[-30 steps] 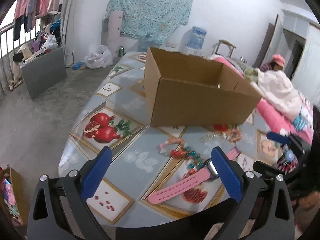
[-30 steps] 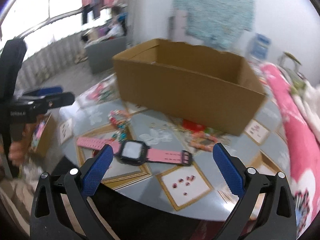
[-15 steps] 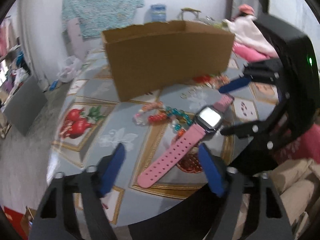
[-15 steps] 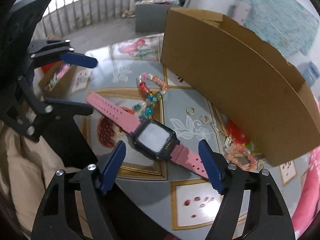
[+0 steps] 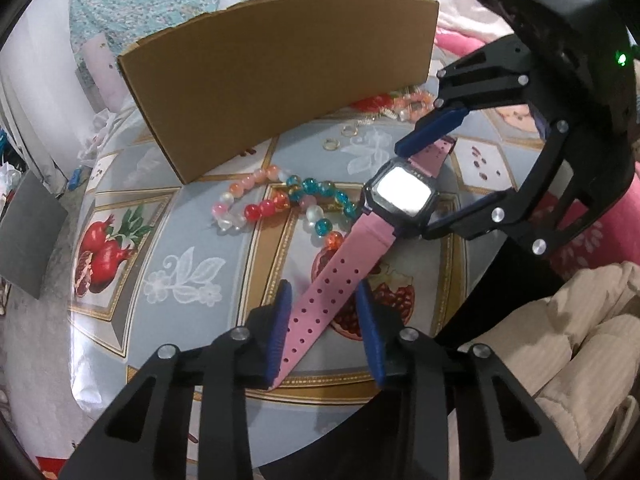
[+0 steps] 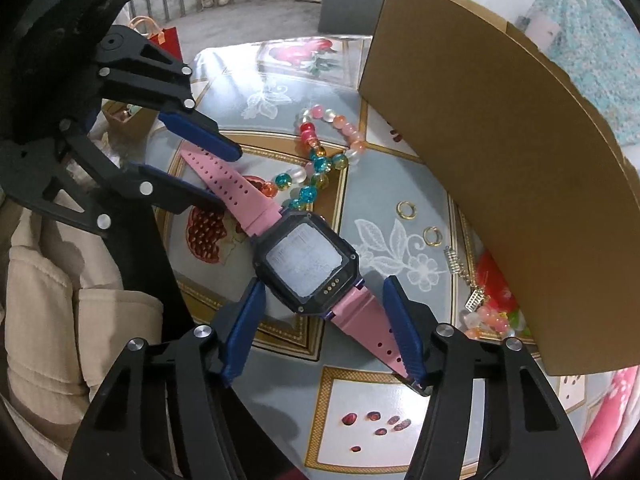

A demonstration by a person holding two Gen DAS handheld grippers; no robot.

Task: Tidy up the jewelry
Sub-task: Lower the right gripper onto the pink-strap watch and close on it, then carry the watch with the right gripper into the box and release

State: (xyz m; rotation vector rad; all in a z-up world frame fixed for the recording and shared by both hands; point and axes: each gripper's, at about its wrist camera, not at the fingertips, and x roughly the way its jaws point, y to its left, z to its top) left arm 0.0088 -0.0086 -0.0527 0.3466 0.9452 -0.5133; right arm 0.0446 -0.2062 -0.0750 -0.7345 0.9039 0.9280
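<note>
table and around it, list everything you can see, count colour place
watch: one, pink strap, dark case, flat on the table, a strap end between each gripper's fingers
bead bracelet: one, multicoloured, beyond the watch
rings: two, gold, beside the box
cardboard box: one, brown, behind the jewelry
second beaded piece: one, pink and orange, against the box
table: one, grey with pomegranate prints
left gripper: blue pads, partly closed around the strap
right gripper: blue pads, open around the buckle end

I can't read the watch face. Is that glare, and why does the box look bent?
Left wrist view: the watch screen reflects light as a blank white patch. Right wrist view: it is dimmer, faint markings show. Both: the fisheye lens bows the straight cardboard box edges.
</note>
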